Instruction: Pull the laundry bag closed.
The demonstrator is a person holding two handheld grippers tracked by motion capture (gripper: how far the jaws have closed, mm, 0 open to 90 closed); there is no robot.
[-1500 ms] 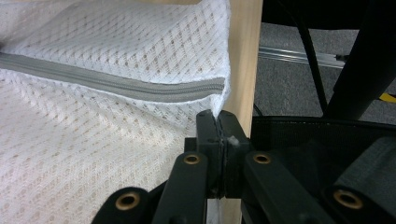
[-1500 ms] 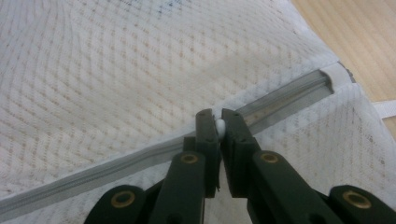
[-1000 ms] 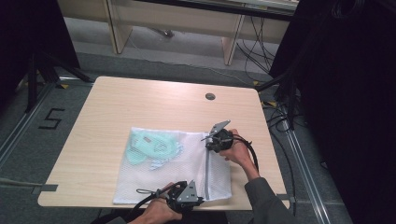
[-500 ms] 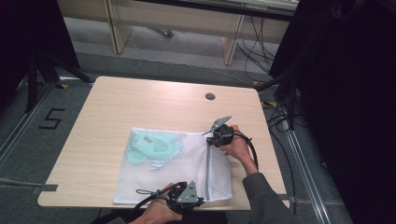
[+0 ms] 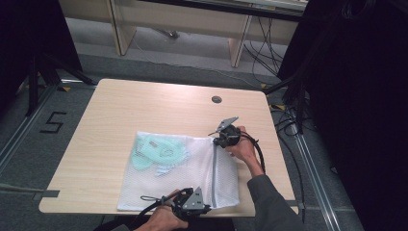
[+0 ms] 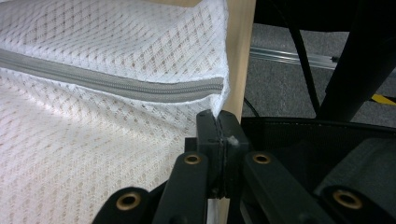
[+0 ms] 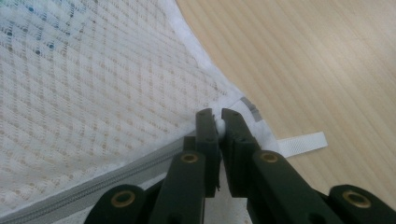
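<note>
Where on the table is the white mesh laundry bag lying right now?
In the high view, the mesh laundry bag lies flat at the near edge of the table, right of centre, between the left gripper and right gripper.

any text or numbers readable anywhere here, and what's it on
"5" – a dark figure marked on the grey floor, left of the table.
The white mesh bag, its grey zipper and its white tab carry no print that can be read.
</note>
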